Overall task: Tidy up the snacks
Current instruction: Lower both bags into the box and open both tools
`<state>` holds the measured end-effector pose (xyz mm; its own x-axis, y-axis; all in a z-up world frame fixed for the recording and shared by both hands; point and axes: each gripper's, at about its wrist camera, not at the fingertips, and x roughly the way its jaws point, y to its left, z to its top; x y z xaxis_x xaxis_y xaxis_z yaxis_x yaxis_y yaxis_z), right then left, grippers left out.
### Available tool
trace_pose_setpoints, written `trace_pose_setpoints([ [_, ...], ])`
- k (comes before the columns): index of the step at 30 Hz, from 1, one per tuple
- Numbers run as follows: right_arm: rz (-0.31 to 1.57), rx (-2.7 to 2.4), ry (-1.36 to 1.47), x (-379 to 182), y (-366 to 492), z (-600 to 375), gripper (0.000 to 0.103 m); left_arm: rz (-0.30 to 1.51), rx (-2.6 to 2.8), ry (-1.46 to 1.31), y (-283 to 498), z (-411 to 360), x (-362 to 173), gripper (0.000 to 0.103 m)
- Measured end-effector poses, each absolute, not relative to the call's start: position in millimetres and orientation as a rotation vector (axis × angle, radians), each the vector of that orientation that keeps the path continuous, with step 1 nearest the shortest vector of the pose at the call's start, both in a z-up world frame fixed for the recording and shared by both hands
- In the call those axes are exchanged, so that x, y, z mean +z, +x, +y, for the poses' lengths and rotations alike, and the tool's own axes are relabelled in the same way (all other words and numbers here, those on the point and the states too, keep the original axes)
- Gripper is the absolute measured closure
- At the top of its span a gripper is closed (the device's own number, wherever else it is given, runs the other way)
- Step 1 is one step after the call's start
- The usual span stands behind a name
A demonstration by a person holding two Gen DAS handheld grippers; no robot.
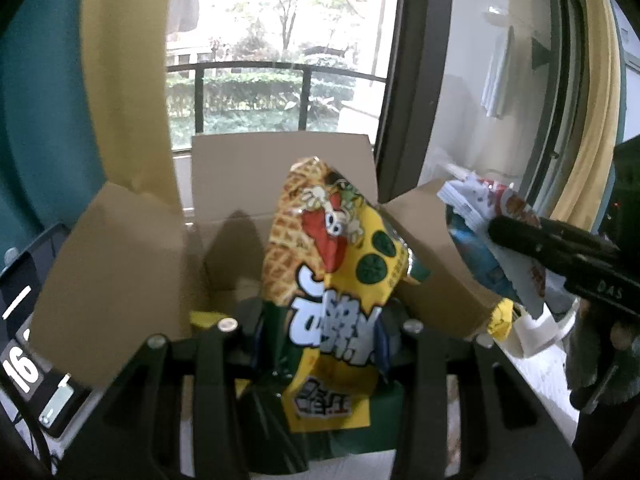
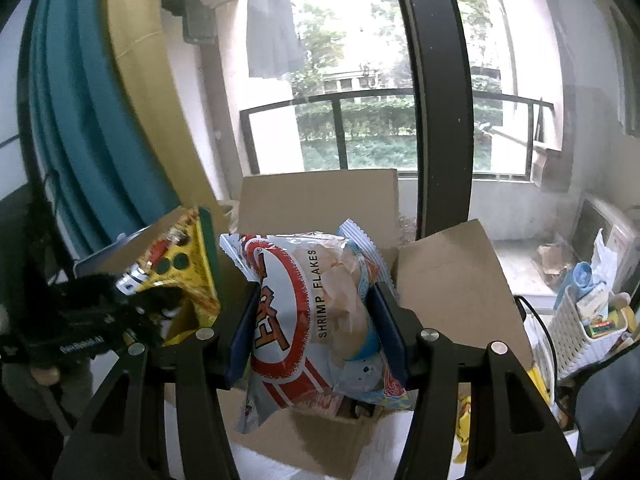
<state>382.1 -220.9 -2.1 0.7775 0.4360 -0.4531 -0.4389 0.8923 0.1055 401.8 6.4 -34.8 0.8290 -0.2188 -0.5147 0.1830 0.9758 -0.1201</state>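
Observation:
My left gripper (image 1: 320, 332) is shut on a yellow and green snack bag (image 1: 332, 264) with a waffle-cone picture, held upright over the open cardboard box (image 1: 116, 280). My right gripper (image 2: 316, 320) is shut on a white and red shrimp flakes bag (image 2: 312, 312), held above the same box (image 2: 452, 276). In the left wrist view the right gripper (image 1: 560, 256) shows at the right with the shrimp bag (image 1: 480, 200). In the right wrist view the left gripper (image 2: 92, 320) and its yellow bag (image 2: 180, 264) show at the left.
The box flaps stand up around the opening. A white basket (image 2: 576, 336) with small items sits at the right. A phone screen (image 1: 24, 320) lies at the left. Window glass, a black frame (image 2: 440, 120) and curtains stand behind the box.

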Motion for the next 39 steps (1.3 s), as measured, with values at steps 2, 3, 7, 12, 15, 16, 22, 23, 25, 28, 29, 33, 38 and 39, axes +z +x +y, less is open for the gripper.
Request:
trace_pose_setpoints([
  [2,0.488,0.46,-0.007,-5.3,389.0,-218.6,0.045,0.567,-0.221,-0.091,417.4,7.1,-36.9,0.061],
  [3,0.49,0.452,-0.006,-7.0,394.8,-216.7,0.045,0.572,-0.222,-0.099,423.8,7.2,-38.3,0.061],
  [7,0.503,0.433,0.006,-11.8,414.7,-211.9,0.045,0.59,-0.208,-0.111,444.7,5.1,-44.6,0.061],
  [12,0.522,0.418,0.018,-19.0,441.9,-201.4,0.045,0.649,-0.189,-0.165,476.6,10.1,-54.9,0.046],
  [15,0.534,0.38,0.031,-22.8,460.9,-195.6,0.044,0.66,-0.181,-0.209,483.3,19.0,-54.3,0.038],
  [16,0.538,0.366,0.038,-22.2,468.5,-194.6,0.044,0.653,-0.184,-0.218,482.7,22.6,-52.8,0.032],
  [22,0.555,0.364,0.021,-16.5,480.6,-187.0,0.033,0.629,-0.175,-0.238,471.9,32.3,-44.9,0.022],
  [23,0.555,0.365,0.02,-15.6,477.9,-187.9,0.033,0.622,-0.17,-0.241,467.7,34.4,-42.8,0.022],
  [25,0.554,0.362,0.023,-15.9,472.3,-190.0,0.033,0.618,-0.168,-0.241,466.1,33.3,-40.8,0.021],
  [28,0.557,0.364,0.017,-14.3,470.5,-189.8,0.033,0.61,-0.172,-0.229,456.9,30.9,-34.7,0.021],
  [29,0.557,0.366,0.012,-13.3,471.2,-187.8,0.033,0.608,-0.175,-0.226,454.4,29.1,-32.4,0.021],
  [33,0.562,0.371,0.006,-9.2,456.8,-187.4,0.033,0.599,-0.186,-0.213,434.7,26.6,-22.7,0.021],
  [38,0.551,0.374,-0.007,0.0,429.8,-189.3,0.033,0.581,-0.202,-0.202,409.8,19.4,-6.6,0.021],
  [39,0.549,0.376,-0.009,1.6,423.6,-190.1,0.033,0.578,-0.205,-0.199,405.0,18.3,-5.8,0.021],
])
